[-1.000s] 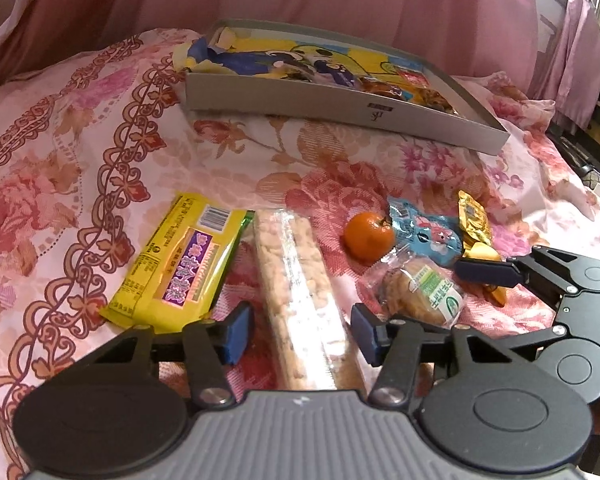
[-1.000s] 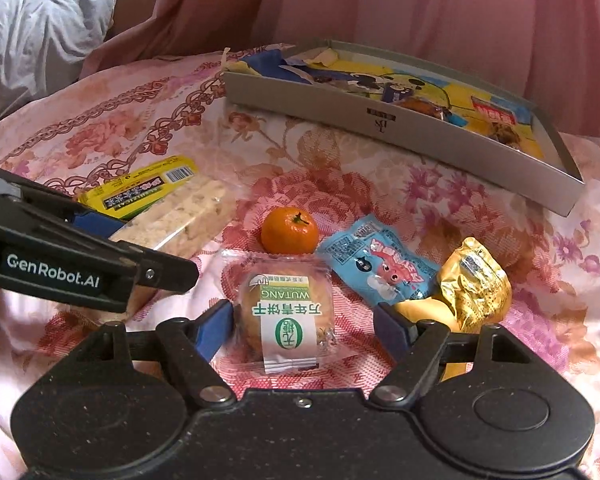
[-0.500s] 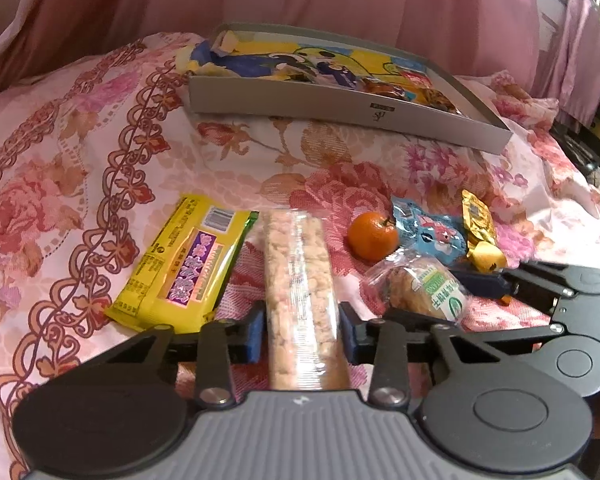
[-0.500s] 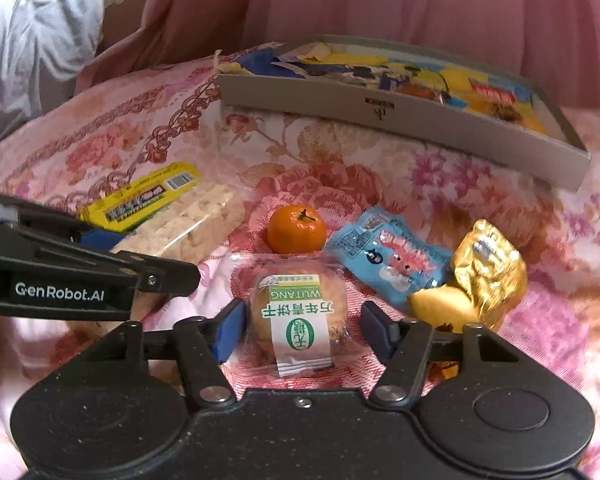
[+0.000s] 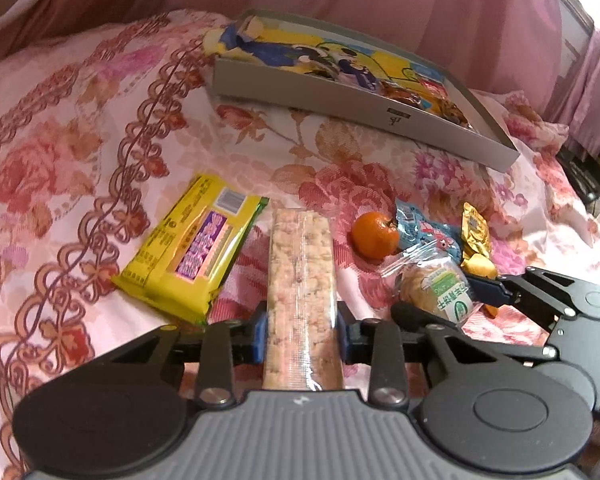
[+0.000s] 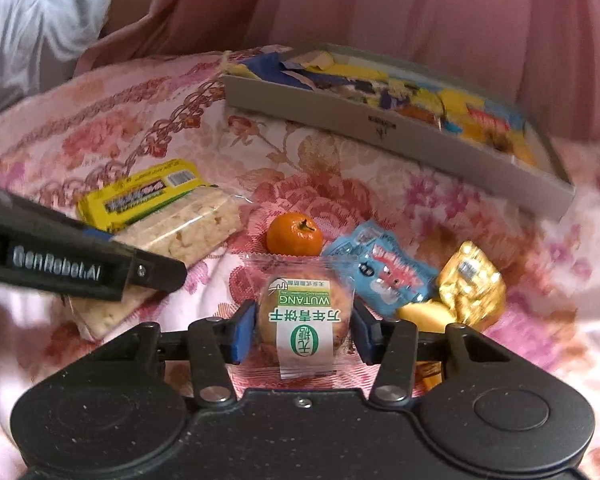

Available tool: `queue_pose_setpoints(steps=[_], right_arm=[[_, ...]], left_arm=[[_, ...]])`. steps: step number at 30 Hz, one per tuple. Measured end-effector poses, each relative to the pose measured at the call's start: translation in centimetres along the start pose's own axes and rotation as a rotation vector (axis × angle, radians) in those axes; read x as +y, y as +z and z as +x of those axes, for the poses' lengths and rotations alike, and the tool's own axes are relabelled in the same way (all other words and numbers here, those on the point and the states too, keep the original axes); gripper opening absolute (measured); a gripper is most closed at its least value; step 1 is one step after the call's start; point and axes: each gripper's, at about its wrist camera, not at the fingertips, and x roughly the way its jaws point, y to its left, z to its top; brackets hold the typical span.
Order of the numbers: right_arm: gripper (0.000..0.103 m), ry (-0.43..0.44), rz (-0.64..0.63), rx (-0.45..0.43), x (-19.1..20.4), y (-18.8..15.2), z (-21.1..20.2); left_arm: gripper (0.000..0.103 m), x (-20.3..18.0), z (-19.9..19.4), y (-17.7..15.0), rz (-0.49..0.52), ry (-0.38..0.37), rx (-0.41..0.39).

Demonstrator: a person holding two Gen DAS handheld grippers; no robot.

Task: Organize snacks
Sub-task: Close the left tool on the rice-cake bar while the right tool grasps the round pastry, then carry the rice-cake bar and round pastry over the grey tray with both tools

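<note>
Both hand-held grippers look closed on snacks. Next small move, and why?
Probably lift both straight up, then carry toward the grey box. The left hand-held gripper has its pads against the sides of the long puffed-rice bar, and the right hand-held gripper pinches the round Wutang biscuit pack. Both snacks lie on the floral bedspread, beside other loose snacks.
</note>
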Motion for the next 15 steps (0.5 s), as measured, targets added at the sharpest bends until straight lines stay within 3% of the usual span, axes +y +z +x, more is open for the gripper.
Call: queue_pose_setpoints(steps=[4, 8, 15], right_arm=[[0.051, -0.053, -0.094, -0.034, 1.1, -0.1, -1.2], [0.051, -0.095, -0.166, -0.076, 1.9, -0.1, -2.3], [0.051, -0.100, -0.159, -0.098, 2.4, 0.3, -2.5]], left_arm=[[0.035, 0.6, -0.8, -0.4, -0.049, -0.013, 0.019], [0.035, 0.5, -1.5, -1.0, -0.032, 0.004, 0.030], [0.035, 0.1, -2.9, -1.2, -0.003, 0.056, 0.029]])
